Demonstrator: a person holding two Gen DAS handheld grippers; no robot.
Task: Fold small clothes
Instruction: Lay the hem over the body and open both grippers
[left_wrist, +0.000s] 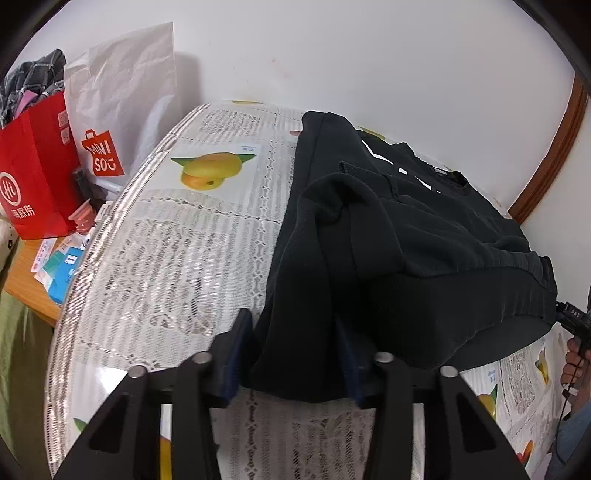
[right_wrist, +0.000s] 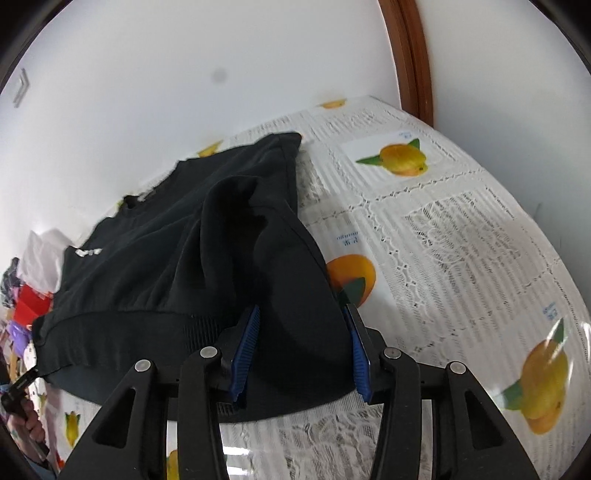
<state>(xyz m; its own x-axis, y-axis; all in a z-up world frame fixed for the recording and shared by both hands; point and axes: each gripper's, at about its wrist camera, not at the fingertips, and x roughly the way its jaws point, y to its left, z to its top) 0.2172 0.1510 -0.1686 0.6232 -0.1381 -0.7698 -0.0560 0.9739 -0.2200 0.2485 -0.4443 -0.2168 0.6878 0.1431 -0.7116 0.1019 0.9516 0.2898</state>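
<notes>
1. A white wall backs a table (left_wrist: 155, 258) covered with a lace-patterned cloth printed with yellow fruit; a brown wooden frame (left_wrist: 546, 155) runs along the wall on the right side of the left wrist view.
2. At the table's far left corner stand a red paper bag (left_wrist: 33, 177) stuffed with clothes and a white paper bag (left_wrist: 122, 110) with a red logo; small boxes lie scattered below them.
3. A black sweatshirt (left_wrist: 424, 229) with white lettering lies on the table, partly folded, its ribbed hem toward the cameras and a sleeve laid over the body.
4. The left gripper (left_wrist: 293, 354) stands partly open at the near left corner of the sweatshirt. Black cloth fills the gap between its blue pads, but whether the pads press on it cannot be told.
5. The right gripper (right_wrist: 301, 350) stands partly open at the near right corner. A fold of the same sweatshirt (right_wrist: 184, 258) bulges between its blue pads; the frames do not settle whether it is pinched.
6. Each wrist view catches the other gripper at its edge, held by the person's hand (left_wrist: 576, 358), at the opposite end of the hem.
</notes>
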